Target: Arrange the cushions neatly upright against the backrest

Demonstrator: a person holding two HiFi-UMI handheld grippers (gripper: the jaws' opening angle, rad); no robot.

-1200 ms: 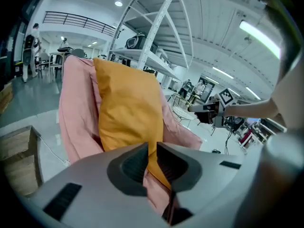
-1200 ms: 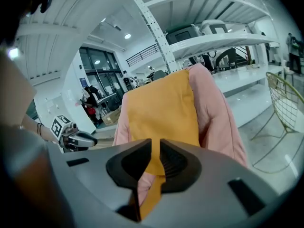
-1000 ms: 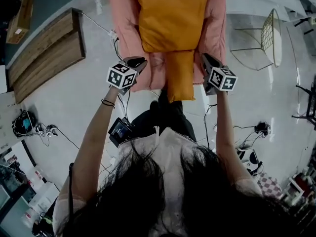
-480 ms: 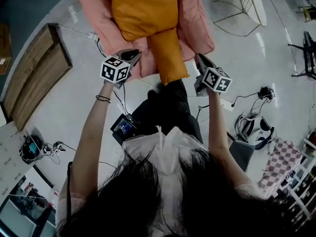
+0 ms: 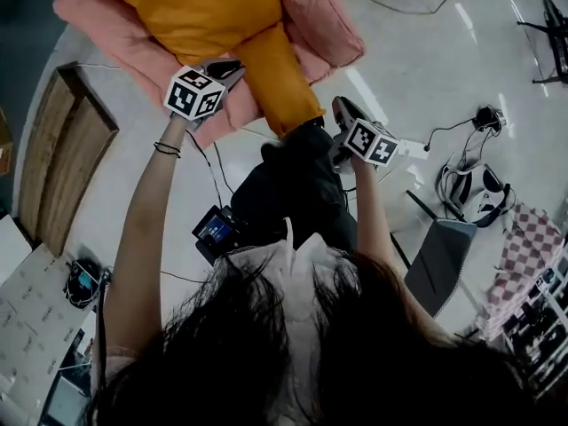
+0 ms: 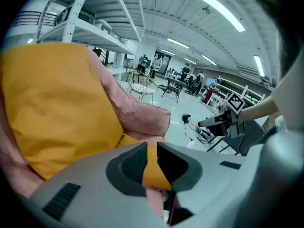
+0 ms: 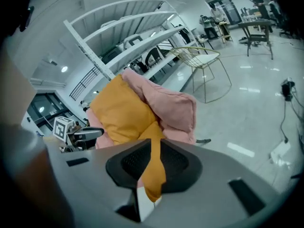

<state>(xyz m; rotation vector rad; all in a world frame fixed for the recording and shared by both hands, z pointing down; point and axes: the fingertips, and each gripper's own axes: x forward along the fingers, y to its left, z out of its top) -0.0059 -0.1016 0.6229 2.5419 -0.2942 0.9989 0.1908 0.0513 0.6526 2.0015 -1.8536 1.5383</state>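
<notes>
A big orange cushion (image 5: 191, 3) lies on a soft pink armchair (image 5: 311, 16). A narrow orange cushion (image 5: 275, 78) hangs from its front edge toward my legs. My left gripper (image 5: 229, 66) hovers at the narrow cushion's left, over the pink seat edge. My right gripper (image 5: 337, 106) is to the right of the cushion's lower end, apart from it. Both are shut and hold nothing. In the left gripper view the jaws (image 6: 151, 158) frame orange cloth (image 6: 52, 103) lying behind them. The right gripper (image 7: 154, 160) faces the narrow cushion (image 7: 152, 141) and the pink backrest (image 7: 171, 103).
A wooden platform (image 5: 58, 167) lies on the floor at left. Cables (image 5: 222, 162) run under the chair. A headset-like device (image 5: 475, 189) and a grey seat (image 5: 439, 260) stand at right. A wire chair (image 7: 199, 61) is behind the armchair, with shelving and people further off.
The armchair and cushions have swung to the picture's upper left. Both grippers have come down and rolled; the right one now sits beside the narrow cushion's lower end. Both stay shut.
</notes>
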